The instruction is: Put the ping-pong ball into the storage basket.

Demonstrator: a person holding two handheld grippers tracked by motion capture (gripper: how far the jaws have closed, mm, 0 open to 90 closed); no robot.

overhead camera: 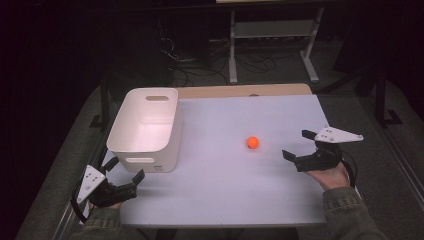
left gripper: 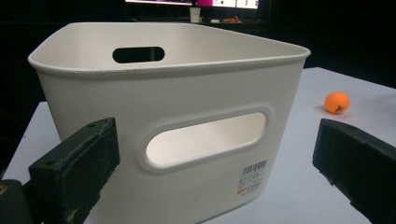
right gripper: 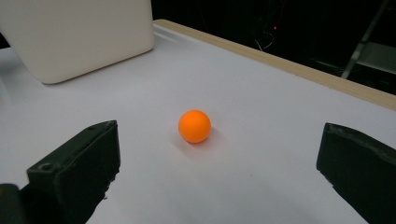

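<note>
The orange ball [overhead camera: 252, 142] lies free on the white bench [overhead camera: 225, 195], right of centre in the high view, touching nothing but the surface. The right tongs [overhead camera: 299, 144] rest low at the right edge of that frame, jaws wide apart and empty, mouth turned toward the ball; in the right gripper view the ball [right gripper: 194, 126] sits midway between the two jaws but ahead of them, so the alignment reads as a prepared approach and not yet a grasp. The left tongs [overhead camera: 126, 169] lie at the lower left, also wide and empty, pointing at the near wall of the white plastic bin [overhead camera: 145, 127], close to its handle slot [left gripper: 205, 138]. Judgement: the bin stands upright and open at the left as the likely receptacle, and the left tongs are placed to steady it.
</note>
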